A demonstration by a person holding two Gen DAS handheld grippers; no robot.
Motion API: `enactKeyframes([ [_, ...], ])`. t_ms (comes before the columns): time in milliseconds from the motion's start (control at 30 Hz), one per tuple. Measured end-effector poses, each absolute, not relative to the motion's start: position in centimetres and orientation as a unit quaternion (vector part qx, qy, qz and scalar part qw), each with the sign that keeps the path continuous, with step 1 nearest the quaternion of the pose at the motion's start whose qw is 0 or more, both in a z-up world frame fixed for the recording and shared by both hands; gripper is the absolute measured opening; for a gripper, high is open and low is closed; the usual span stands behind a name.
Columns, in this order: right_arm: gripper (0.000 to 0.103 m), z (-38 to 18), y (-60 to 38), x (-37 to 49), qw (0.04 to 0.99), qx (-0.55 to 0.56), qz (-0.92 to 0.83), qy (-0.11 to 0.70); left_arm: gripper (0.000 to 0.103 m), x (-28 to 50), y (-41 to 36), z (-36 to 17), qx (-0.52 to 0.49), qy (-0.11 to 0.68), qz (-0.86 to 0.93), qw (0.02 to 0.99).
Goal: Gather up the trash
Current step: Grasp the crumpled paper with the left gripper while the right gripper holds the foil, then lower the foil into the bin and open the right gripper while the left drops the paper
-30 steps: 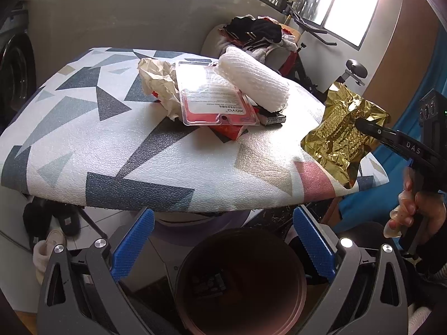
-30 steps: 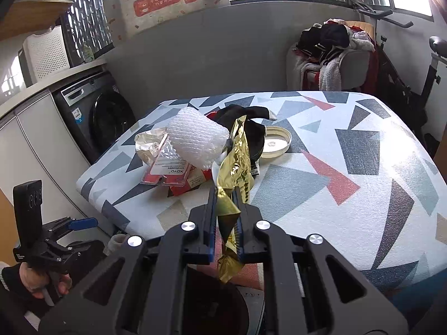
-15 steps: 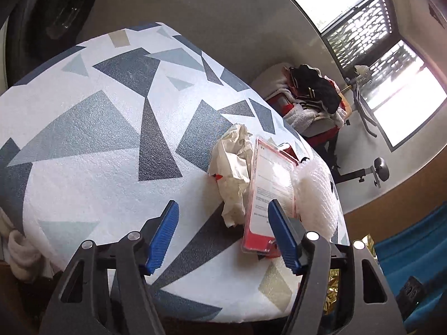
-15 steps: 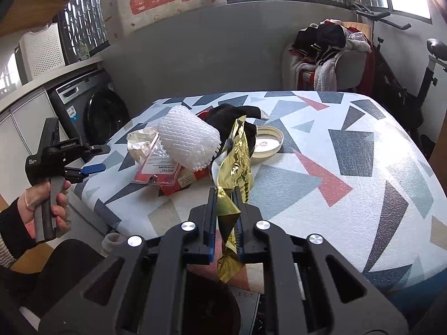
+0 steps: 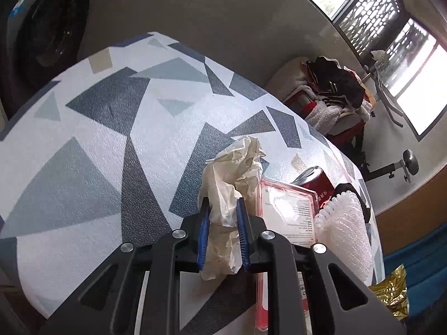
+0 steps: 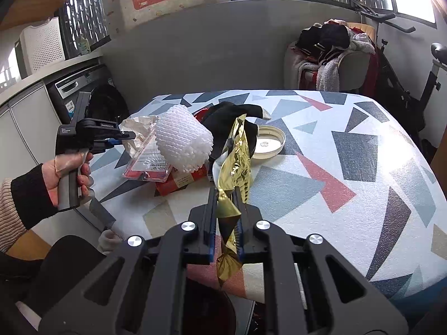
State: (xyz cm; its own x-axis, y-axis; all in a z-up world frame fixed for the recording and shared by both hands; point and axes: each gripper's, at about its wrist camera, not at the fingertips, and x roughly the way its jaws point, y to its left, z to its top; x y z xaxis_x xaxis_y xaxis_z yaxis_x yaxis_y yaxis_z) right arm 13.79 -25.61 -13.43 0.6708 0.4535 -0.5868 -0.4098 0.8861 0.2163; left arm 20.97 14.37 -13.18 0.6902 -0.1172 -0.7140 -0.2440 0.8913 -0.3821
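Observation:
My left gripper (image 5: 222,205) is shut on a crumpled cream paper wad (image 5: 229,184) lying on the patterned table (image 5: 92,150); it also shows in the right wrist view (image 6: 123,136) at the wad (image 6: 137,127). My right gripper (image 6: 225,192) is shut on a gold foil wrapper (image 6: 234,164), held above the table's near edge. Beside the wad lie a clear plastic blister pack (image 5: 285,212), a white foam net sleeve (image 6: 181,145), a red can (image 5: 317,181) and a red packet (image 6: 178,181).
A black cloth (image 6: 232,117) and a cream jar lid (image 6: 268,142) lie mid-table. A dark round bin (image 6: 206,307) stands below the near edge. A washing machine (image 6: 83,97) is at left, a chair piled with clothes (image 6: 332,55) behind.
My left gripper has risen from over the bin, moved onto the table and shut on the crumpled paper wad. My right gripper has held the gold wrapper nearly still.

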Motion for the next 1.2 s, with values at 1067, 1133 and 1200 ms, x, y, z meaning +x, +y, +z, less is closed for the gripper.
enactKeyframes([
  [1067,0.015,-9.3,-25.8,8.1,0.925,0.038,0.250,0.284,0.014,2.1,4.5,-8.7,-0.091,0.365,-0.225,0.899],
  [1133,0.015,-9.2,-25.9,7.5,0.925,0.038,0.250,0.284,0.014,0.9,3.6,-9.6,-0.080,0.373,-0.243,0.892],
  [1200,0.015,-9.2,-26.0,7.2,0.925,0.037,0.249,0.285,0.014,0.2,2.9,-10.4,-0.072,0.381,-0.255,0.886],
])
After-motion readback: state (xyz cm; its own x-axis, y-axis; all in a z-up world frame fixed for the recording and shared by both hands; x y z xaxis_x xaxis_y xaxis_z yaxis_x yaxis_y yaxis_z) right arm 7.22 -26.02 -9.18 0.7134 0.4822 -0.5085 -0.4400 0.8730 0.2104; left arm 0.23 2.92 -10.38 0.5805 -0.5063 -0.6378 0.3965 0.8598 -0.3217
